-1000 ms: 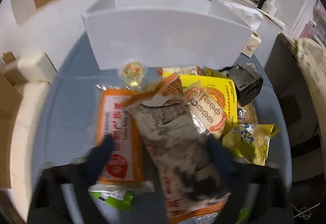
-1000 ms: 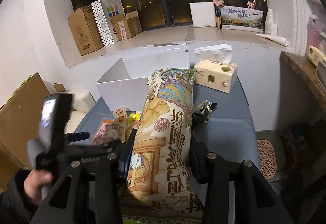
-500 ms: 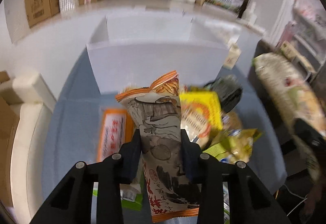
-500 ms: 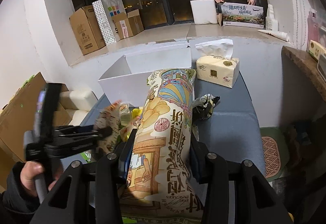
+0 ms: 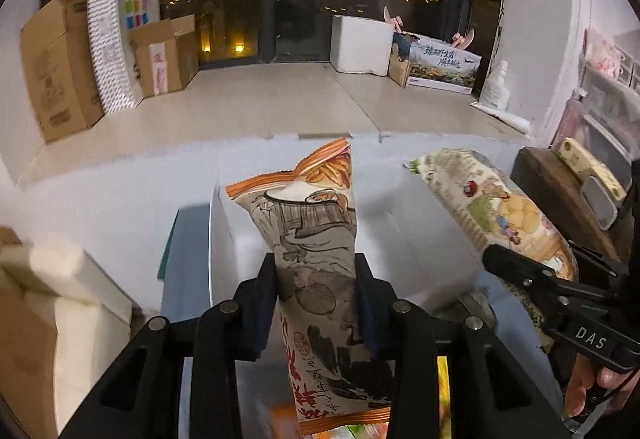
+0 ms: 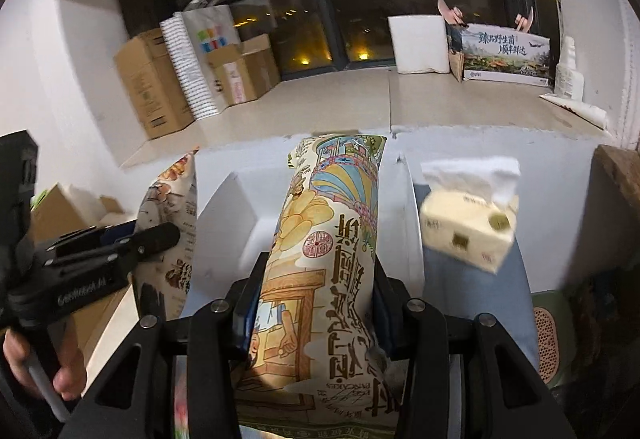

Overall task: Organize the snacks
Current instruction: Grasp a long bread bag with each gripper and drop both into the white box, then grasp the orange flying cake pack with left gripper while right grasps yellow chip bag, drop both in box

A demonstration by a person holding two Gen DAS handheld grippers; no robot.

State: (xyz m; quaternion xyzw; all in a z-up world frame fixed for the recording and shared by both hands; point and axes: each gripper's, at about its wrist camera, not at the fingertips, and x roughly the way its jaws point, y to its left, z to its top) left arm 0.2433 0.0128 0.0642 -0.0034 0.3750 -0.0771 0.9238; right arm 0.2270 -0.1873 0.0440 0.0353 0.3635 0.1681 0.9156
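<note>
Left wrist view is showing the left gripper (image 5: 316, 303) clamping its pads on an orange-edged bag (image 5: 316, 239), the bag standing up between the jaws and hanging over the left part of a white box (image 5: 224, 247); further right, the other gripper is carrying a long pancake bag (image 5: 492, 211) above the box's right side, with a bare hand showing at the lower right edge; right wrist view is giving the mirror of this: at its left the left gripper is gripping the orange-edged bag, in the middle the right gripper (image 6: 316, 303) is squeezing the pancake bag (image 6: 328, 239) tight, its far end reaching over the box (image 6: 224, 199), and at the right a tissue pack (image 6: 468, 223) is sitting on the blue table (image 6: 460, 287) just beside the box. Judging by this, the sorting is midway at best: two bags are being held above the box and neither is lying inside yet; the box floor that shows is looking bare; bits of other packets are peeking in below the left gripper, blurred, so more seems to be waiting. Counting: two grippers, two held bags, one box, one tissue pack; the leftover packets are too blurred to count.
</note>
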